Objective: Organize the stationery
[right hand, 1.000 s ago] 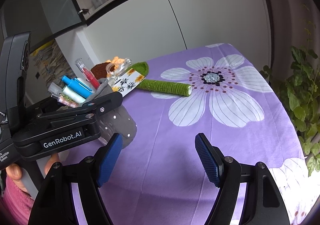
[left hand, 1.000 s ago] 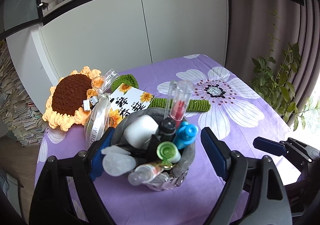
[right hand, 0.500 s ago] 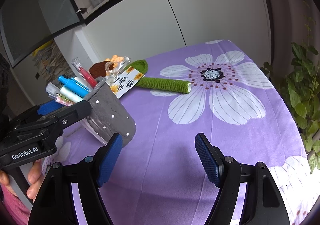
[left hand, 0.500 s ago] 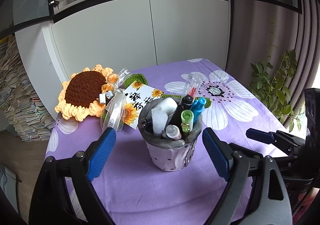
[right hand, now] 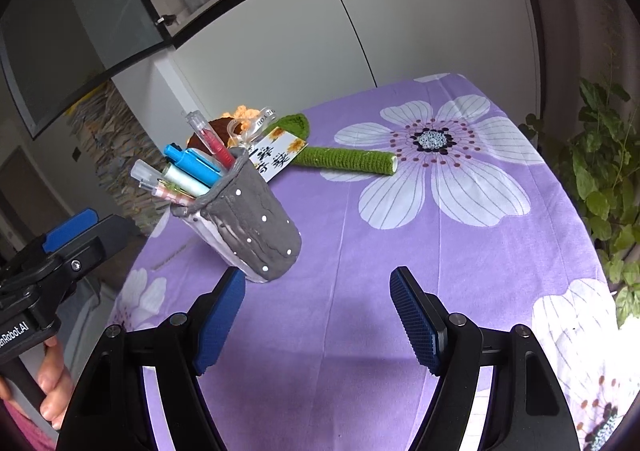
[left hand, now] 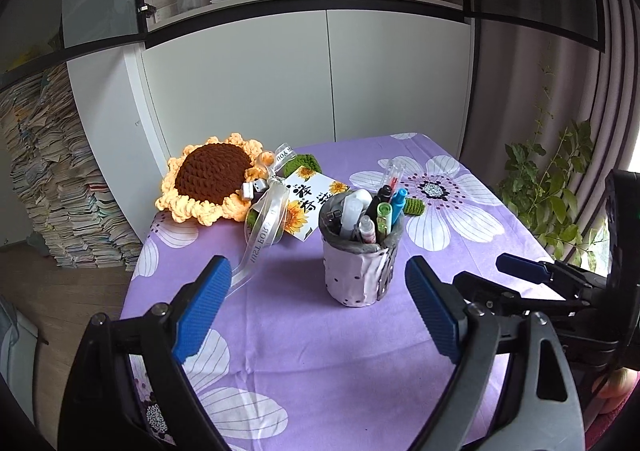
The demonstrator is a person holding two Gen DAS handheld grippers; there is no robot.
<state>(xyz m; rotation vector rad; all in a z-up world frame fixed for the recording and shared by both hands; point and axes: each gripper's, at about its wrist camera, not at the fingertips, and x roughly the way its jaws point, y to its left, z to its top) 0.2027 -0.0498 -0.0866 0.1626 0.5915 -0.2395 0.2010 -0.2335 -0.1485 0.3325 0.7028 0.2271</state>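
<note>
Grey pen holder (left hand: 360, 271) upright; pens (left hand: 384, 213) vertical.

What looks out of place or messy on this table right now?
Nothing is spilled or damaged. The pen holder stands upright on the purple tablecloth, with the pens inside it. The crocheted sunflower lies flat, its head reaching the table's far left edge; that looks deliberate rather than knocked over.

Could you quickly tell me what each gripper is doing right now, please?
Left gripper: open, holding nothing; the pen holder stands free on the table beyond its fingertips.
Right gripper: open, holding nothing; only purple tablecloth between its fingers.
</note>
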